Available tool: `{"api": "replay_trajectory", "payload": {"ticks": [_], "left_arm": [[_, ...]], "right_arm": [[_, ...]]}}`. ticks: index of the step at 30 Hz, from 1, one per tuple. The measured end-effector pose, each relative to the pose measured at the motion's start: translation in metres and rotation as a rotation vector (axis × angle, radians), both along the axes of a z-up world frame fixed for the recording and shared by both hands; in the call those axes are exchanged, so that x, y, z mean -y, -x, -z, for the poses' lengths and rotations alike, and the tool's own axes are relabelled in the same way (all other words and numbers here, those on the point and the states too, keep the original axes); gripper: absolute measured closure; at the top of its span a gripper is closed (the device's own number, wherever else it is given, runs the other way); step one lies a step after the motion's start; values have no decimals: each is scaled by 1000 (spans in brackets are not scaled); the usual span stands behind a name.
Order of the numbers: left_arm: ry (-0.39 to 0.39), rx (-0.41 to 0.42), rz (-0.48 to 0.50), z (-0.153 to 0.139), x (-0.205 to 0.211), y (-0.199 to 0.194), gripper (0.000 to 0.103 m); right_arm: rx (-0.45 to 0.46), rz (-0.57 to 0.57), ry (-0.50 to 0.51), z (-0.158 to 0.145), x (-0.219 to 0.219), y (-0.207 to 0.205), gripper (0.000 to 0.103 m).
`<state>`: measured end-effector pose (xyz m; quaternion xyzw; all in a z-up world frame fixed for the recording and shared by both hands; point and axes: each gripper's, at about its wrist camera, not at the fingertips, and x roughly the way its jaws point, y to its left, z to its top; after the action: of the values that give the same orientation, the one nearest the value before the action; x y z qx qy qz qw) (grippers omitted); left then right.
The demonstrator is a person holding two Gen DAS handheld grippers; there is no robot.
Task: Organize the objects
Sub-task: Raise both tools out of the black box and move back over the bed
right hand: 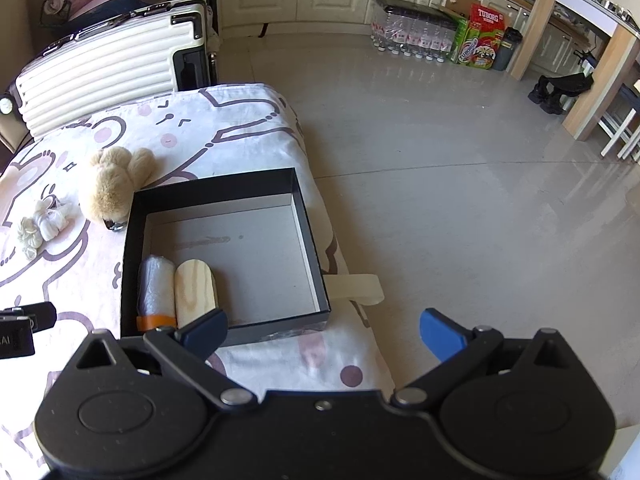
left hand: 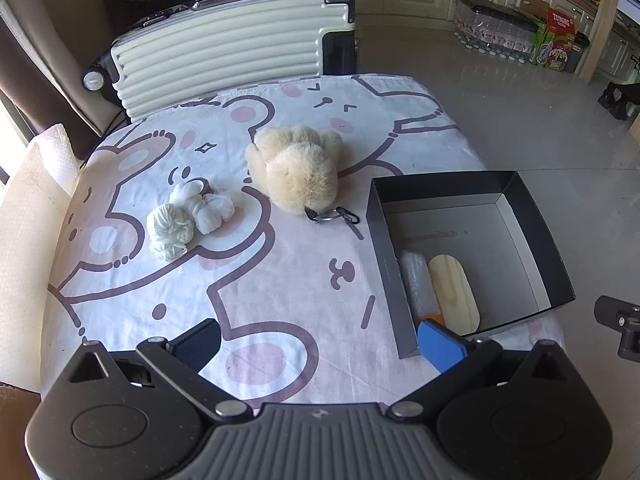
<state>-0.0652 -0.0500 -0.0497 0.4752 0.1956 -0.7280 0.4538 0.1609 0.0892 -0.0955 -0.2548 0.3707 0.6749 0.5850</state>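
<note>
Both the left gripper and right gripper are hovering with jaws wide apart and empty, nearest the black box, which is already holding a wrapped roll and a wooden piece. Next pick is probably the plush toy just left of the box: best gripping its body, not the clip, with the white bundles lying further left. Far beyond the box, a carton is reading "TUBORG".

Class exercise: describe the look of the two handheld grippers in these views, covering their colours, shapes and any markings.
Both look alike. The left gripper has a black body with two round discs, silver pivot screws, a ribbed grey centre panel and angled black linkage arms ending in blue pads. The right gripper matches, though its centre looks plain black. No cables or sleeves show.
</note>
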Motion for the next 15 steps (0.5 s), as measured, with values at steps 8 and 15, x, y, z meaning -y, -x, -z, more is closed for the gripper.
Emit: {"api": "replay_trajectory", "payload": {"ticks": [8,15], "left_arm": [[5,-7,-15,-3,9,-14,0],[13,-13,-43,-7,20,-36,0]], "right_arm": [[-4,14,7,-1,-5,9,0],[-4,-18,-9,-9,-9,34,0]]}}
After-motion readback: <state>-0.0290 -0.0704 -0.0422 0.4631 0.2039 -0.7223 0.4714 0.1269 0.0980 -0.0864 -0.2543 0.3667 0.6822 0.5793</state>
